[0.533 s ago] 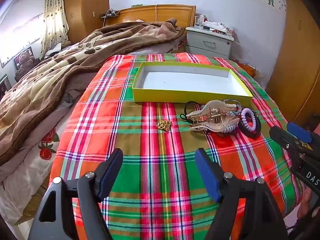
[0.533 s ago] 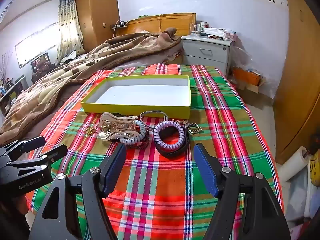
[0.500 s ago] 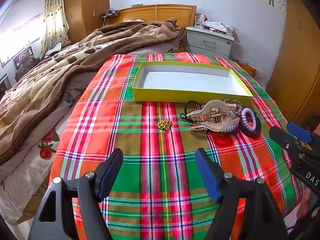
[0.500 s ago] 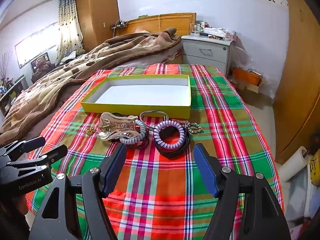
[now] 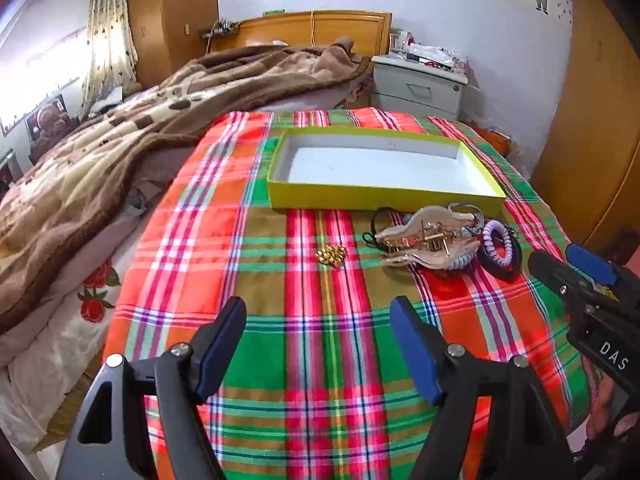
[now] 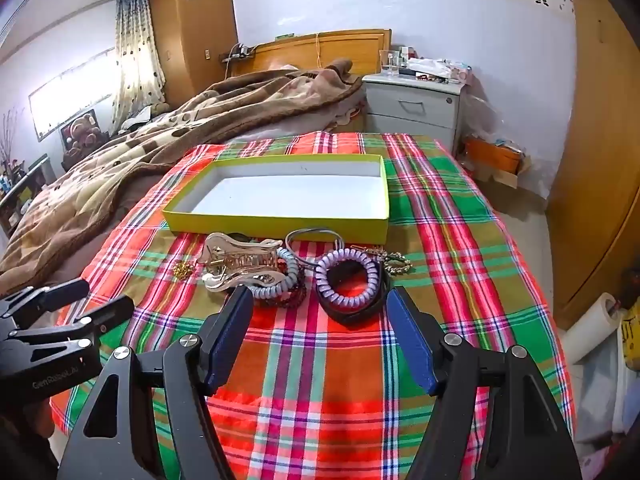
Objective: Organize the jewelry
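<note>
A shallow yellow box (image 5: 384,197) (image 6: 280,224) with a white inside lies empty on the plaid cloth. In front of it lies a pile: a beige hair claw (image 5: 424,240) (image 6: 240,262), lilac coil ties (image 5: 498,242) (image 6: 346,276), a black band (image 6: 356,310), a gold chain (image 6: 394,260). A small gold piece (image 5: 331,256) (image 6: 182,269) lies apart to the left. My left gripper (image 5: 318,348) is open and empty, short of the gold piece. My right gripper (image 6: 320,336) is open and empty, just before the coil ties.
The plaid cloth (image 5: 312,360) covers the bed's foot. A brown blanket (image 5: 120,152) is heaped on the left. A grey nightstand (image 6: 416,110) stands at the back right. A wooden wardrobe (image 6: 600,160) is on the right.
</note>
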The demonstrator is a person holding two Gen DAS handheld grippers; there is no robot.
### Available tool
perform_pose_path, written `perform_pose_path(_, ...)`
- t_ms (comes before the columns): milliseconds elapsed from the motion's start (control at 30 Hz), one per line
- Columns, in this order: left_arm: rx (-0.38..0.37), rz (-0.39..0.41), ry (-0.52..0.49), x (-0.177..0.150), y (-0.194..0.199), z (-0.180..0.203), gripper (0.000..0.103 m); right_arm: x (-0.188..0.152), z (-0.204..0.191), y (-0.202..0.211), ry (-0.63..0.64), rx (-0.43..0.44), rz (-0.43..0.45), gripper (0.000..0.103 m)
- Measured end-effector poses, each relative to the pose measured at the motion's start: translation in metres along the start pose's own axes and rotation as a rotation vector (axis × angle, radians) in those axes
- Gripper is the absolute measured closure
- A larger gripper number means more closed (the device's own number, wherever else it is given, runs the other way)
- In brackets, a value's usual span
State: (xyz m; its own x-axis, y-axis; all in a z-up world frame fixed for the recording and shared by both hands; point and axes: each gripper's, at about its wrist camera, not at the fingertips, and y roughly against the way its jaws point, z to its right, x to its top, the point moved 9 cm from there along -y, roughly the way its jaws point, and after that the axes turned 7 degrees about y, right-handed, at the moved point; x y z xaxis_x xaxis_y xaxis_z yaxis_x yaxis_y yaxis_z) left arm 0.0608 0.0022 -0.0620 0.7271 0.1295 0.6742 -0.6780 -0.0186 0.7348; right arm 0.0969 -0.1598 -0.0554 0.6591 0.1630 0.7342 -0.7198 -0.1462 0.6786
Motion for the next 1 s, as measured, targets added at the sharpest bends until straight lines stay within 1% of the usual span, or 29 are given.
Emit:
perform_pose_path(133,-0.011,-0.005,0.02,0.004,-0.003,-0.005,0.027,-0.001,0.002,0.001,-0.003,0.003,0.001,0.033)
perform_pose_path(300,0.015,0.006,0.01,0.005,-0.003,-0.008,0.027,0.0,0.002,-0.001,-0.004,0.007,0.001,0.033)
perform_pose_path(533,0.009,-0.003,0.023,0.006,-0.006,-0.01,0.027,0.0,0.004,-0.002,-0.006,0.001,-0.002,0.033)
perform_pose_path(1000,0.006,-0.005,0.018,0.005,-0.004,-0.007,0.027,0.0,0.005,0.001,-0.004,-0.004,-0.001,0.033)
